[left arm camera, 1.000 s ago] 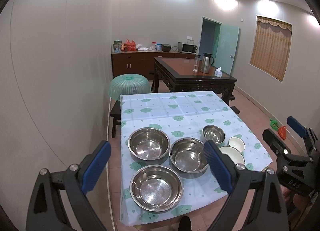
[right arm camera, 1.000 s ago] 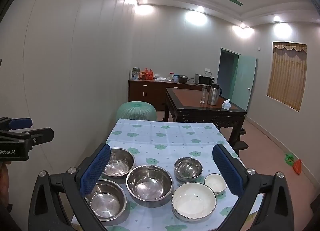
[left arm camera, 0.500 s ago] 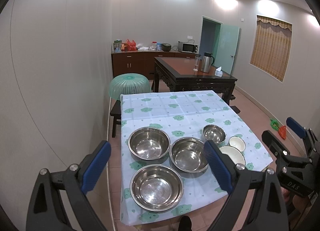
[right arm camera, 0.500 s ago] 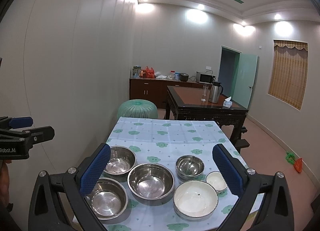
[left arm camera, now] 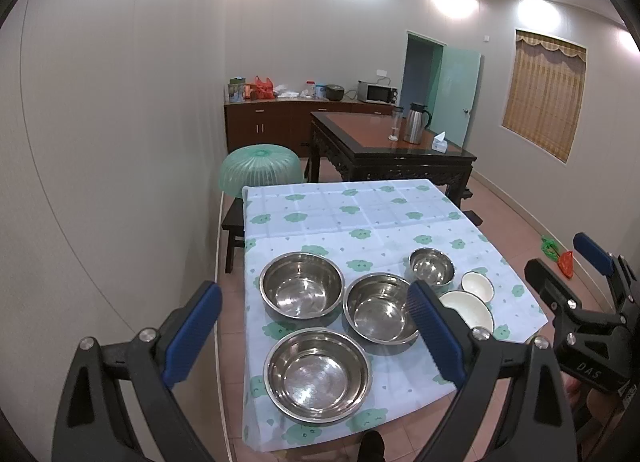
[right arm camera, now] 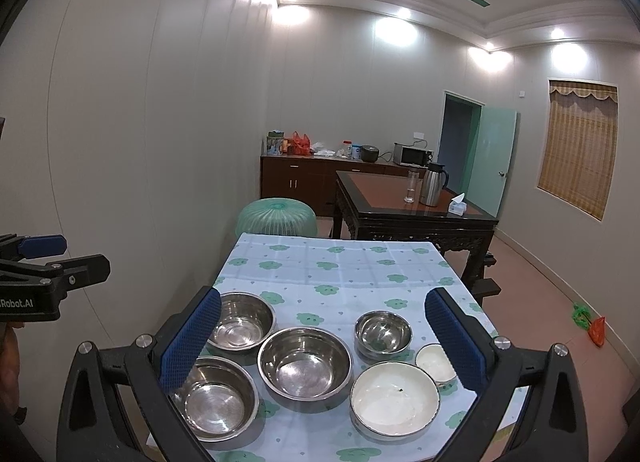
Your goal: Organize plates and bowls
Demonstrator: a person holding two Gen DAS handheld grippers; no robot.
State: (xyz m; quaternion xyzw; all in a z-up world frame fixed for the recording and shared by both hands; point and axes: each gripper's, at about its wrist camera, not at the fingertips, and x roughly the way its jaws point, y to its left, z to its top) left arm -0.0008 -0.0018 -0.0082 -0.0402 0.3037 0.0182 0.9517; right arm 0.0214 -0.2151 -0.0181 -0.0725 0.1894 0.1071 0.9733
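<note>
Left gripper [left arm camera: 314, 336]: jaws spread wide, holding nothing, raised above the near left part of the table.
Right gripper [right arm camera: 324, 342]: jaws spread wide, holding nothing, raised above the near edge of the table.
Table [right arm camera: 340, 262]: covered with a pale blue cloth printed with green shapes; all the bowls sit on its near half.
Near-left steel bowl [right arm camera: 216, 396]: large, empty, closest to the table's front left corner.
Far-left steel bowl [right arm camera: 242, 322]: large, empty, just behind the near-left one.
Middle steel bowl [right arm camera: 305, 362]: large, empty, between the left pair and the white bowls.
Small steel bowl [right arm camera: 383, 332]: empty as far as the reflections allow, behind the white bowls.
Large white bowl [right arm camera: 394, 396]: one tiny dark speck inside, otherwise bare; just right of the middle steel bowl.
Small white bowl [right arm camera: 434, 362]: partly hidden by the right gripper's finger, seems empty; just beside the large white bowl.
Green mesh cover [right arm camera: 276, 216]: dome beyond the table's far left corner.
</note>
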